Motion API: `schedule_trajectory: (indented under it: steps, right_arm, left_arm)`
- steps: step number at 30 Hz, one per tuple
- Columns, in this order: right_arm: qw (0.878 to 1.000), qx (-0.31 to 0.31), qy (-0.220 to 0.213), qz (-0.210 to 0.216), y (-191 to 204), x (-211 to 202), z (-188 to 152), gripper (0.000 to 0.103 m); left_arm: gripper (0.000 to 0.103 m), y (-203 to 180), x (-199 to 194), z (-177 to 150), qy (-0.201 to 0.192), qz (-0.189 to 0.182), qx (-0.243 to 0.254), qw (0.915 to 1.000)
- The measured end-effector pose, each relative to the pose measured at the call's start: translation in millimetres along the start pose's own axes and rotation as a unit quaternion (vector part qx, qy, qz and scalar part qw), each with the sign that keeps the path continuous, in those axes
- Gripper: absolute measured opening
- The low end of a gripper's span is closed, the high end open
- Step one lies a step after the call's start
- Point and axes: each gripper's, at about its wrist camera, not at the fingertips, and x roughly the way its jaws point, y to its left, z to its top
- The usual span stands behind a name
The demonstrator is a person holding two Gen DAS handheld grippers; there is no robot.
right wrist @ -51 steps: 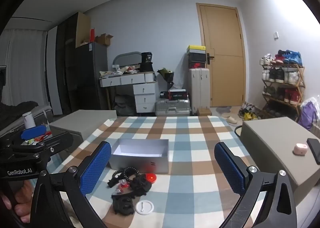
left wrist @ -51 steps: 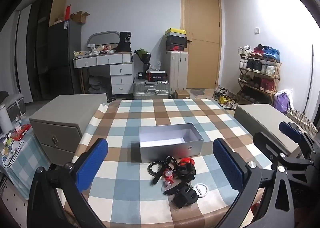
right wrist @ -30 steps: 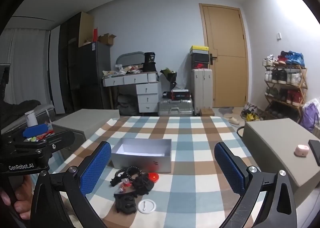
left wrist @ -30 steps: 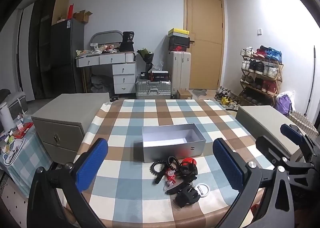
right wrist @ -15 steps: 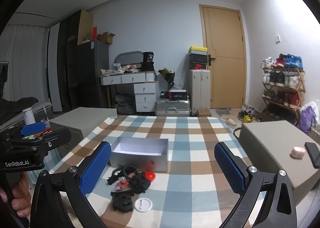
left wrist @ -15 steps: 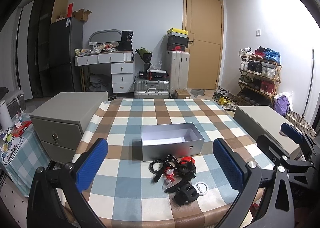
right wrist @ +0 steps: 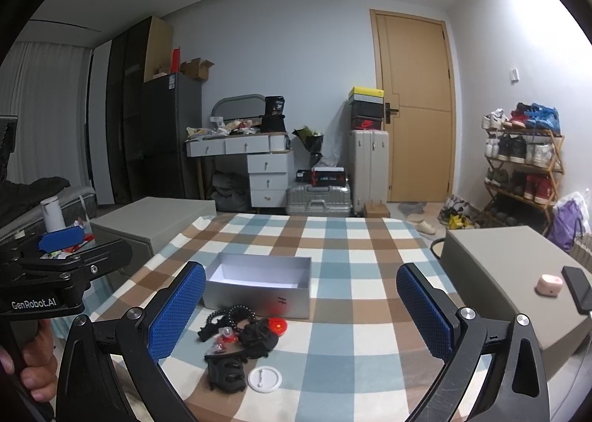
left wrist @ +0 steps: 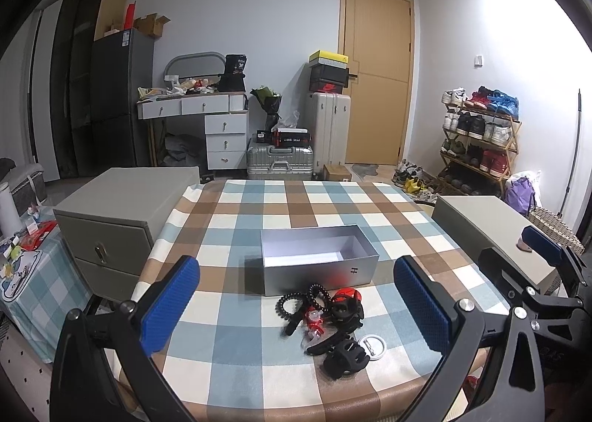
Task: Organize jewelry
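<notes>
An open grey box [left wrist: 318, 259] [right wrist: 259, 283] with a white inside stands mid-table on the checked cloth. Just in front of it lies a heap of jewelry [left wrist: 322, 314] [right wrist: 240, 329]: a black bead bracelet [left wrist: 296, 301], a red round piece [left wrist: 347, 294] [right wrist: 278, 326], black clips [left wrist: 346, 357] [right wrist: 225, 375] and a white round badge [left wrist: 373, 346] [right wrist: 264, 378]. My left gripper [left wrist: 296, 305] hangs open above the near table edge, nothing between its blue pads. My right gripper [right wrist: 299, 311] is likewise open and empty. Each gripper shows at the edge of the other's view.
Grey cabinets stand at the table's left [left wrist: 122, 207] and right [right wrist: 507, 266]; a pink case [right wrist: 549, 285] and a phone [right wrist: 577, 289] lie on the right one. A shoe rack [left wrist: 477, 137], suitcases [left wrist: 281, 161], a desk [left wrist: 199, 107] and a door [left wrist: 373, 70] lie beyond.
Both views shifted only slightly, a small drift of the hand-held grippers. The box and the jewelry heap have not moved, and both grippers stayed open.
</notes>
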Motion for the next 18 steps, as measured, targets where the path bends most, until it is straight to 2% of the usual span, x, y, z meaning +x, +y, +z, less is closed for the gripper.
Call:
schedule_trajectory:
  steps: [18]
  right_arm:
    - [1.000,-0.001,0.009,0.002,4.5,3.1,-2.4,0.103]
  left_arm:
    - [0.102,10.6,-0.1,-3.8,0.008,-0.001,-0.010,0.9999]
